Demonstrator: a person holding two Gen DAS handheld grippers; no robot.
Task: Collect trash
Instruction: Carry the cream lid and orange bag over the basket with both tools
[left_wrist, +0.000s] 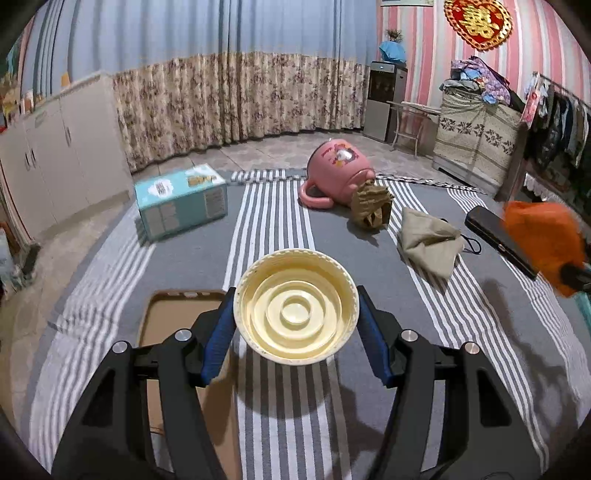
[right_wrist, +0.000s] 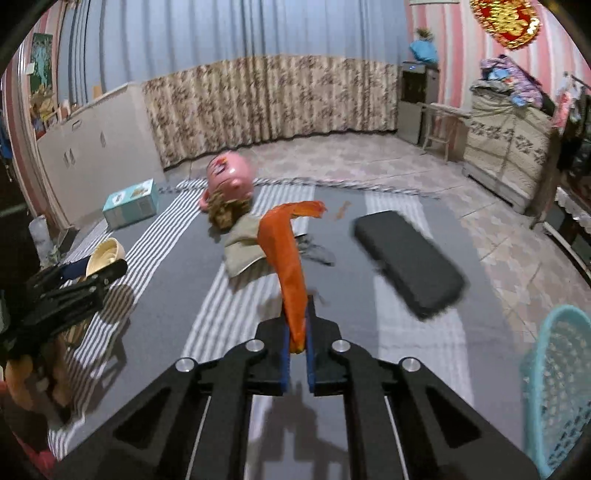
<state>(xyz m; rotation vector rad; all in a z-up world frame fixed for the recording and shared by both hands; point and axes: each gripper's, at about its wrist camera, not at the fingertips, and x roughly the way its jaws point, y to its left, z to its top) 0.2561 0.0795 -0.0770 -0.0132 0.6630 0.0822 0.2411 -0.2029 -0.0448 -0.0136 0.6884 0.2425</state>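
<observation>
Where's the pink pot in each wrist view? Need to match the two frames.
Left wrist: pink pot upper centre, on its side at the far end of the striped mat, brown paper wad at its mouth.
Right wrist: pot upper left of centre, same far end of the mat.
Shared landmark: blue box, left of the pot in both.

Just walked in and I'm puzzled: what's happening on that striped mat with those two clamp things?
A person is picking up litter with a handheld clamp in each hand. The left gripper holds a cream paper bowl above the mat. The right gripper is pinched shut on an orange plastic wrapper. A turquoise basket stands at the right. A crumpled brown paper and a tipped pink bin remain on the mat.
</observation>
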